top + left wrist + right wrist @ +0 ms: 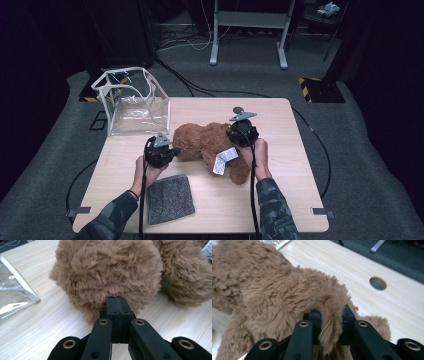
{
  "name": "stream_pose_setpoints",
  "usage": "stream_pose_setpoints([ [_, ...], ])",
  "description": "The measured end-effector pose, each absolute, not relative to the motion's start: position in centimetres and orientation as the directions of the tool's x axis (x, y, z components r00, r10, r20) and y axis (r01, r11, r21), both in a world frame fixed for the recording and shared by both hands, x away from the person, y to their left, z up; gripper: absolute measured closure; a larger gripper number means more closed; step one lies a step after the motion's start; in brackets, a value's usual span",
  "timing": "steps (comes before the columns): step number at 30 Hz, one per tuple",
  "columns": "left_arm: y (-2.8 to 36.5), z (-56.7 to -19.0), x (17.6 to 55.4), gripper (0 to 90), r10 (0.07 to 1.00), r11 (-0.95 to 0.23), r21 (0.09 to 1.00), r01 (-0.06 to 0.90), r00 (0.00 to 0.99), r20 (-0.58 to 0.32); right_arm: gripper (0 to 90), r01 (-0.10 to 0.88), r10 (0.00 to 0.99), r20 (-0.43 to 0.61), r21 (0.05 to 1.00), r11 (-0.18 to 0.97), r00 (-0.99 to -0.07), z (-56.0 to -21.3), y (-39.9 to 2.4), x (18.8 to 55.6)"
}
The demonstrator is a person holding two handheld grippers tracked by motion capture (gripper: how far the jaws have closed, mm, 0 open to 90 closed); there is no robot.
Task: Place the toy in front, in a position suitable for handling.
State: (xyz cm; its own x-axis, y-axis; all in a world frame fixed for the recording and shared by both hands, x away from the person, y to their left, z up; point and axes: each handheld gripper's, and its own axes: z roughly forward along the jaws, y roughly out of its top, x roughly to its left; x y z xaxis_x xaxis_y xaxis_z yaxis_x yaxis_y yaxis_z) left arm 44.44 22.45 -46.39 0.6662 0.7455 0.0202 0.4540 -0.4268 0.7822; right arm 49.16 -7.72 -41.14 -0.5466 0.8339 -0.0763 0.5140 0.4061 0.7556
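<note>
A brown plush teddy bear [210,142] lies on its side in the middle of the wooden table [285,125], with a white tag [223,160] at its lower body. My left gripper [174,151] is at the bear's left end. In the left gripper view its jaws are pressed flat together, tips [116,300] touching the round furry head [110,270], with no fur seen between them. My right gripper [237,137] is over the bear's right side. In the right gripper view it [331,317] is shut on a fold of the bear's fur [329,307].
A clear plastic bag with white trim [132,100] stands open at the table's back left corner; its edge [12,297] lies left of the bear. A grey fuzzy mat [169,198] lies near the front edge. A round hole [378,283] pierces the tabletop beyond the bear.
</note>
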Motion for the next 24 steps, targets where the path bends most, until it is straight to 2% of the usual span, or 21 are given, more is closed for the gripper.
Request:
stream_pose_setpoints([
  [9, 22.2, -47.0, 44.5, 90.0, 0.748, -0.420, 0.778, 0.468, 0.663, 0.005, 72.5, 0.573, 0.852, -0.030, 0.727, 0.377, -0.523, -42.3, -8.3, 49.7],
  [11, 22.3, -47.0, 44.5, 88.6, 0.750, -0.410, 0.782, 0.469, 0.661, -0.003, 67.3, 0.572, 0.853, -0.036, 0.728, 0.379, -0.520, -42.3, -8.4, 49.6],
  [13, 22.4, -47.0, 44.5, 81.6, 0.750, -0.406, 0.781, 0.475, 0.661, -0.012, 61.4, 0.573, 0.859, -0.027, 0.734, 0.363, -0.511, -42.1, -8.7, 49.5],
  [17, 22.6, -47.0, 44.5, 52.6, 0.757, -0.396, 0.770, 0.500, 0.653, -0.035, 37.1, 0.571, 0.880, -0.001, 0.760, 0.309, -0.475, -41.4, -9.7, 48.8],
  [18, 22.8, -47.0, 44.4, 47.8, 0.760, -0.391, 0.769, 0.506, 0.648, -0.039, 33.0, 0.569, 0.883, 0.011, 0.768, 0.293, -0.469, -41.2, -10.0, 48.6],
  [20, 23.0, -46.9, 44.3, 38.7, 0.767, -0.373, 0.772, 0.515, 0.639, -0.056, 25.2, 0.566, 0.885, 0.022, 0.776, 0.278, -0.465, -40.9, -10.8, 48.1],
  [24, 23.6, -46.5, 43.8, 26.9, 0.763, -0.380, 0.765, 0.520, 0.644, -0.058, 14.9, 0.557, 0.892, 0.038, 0.793, 0.248, -0.451, -40.6, -12.8, 46.4],
])
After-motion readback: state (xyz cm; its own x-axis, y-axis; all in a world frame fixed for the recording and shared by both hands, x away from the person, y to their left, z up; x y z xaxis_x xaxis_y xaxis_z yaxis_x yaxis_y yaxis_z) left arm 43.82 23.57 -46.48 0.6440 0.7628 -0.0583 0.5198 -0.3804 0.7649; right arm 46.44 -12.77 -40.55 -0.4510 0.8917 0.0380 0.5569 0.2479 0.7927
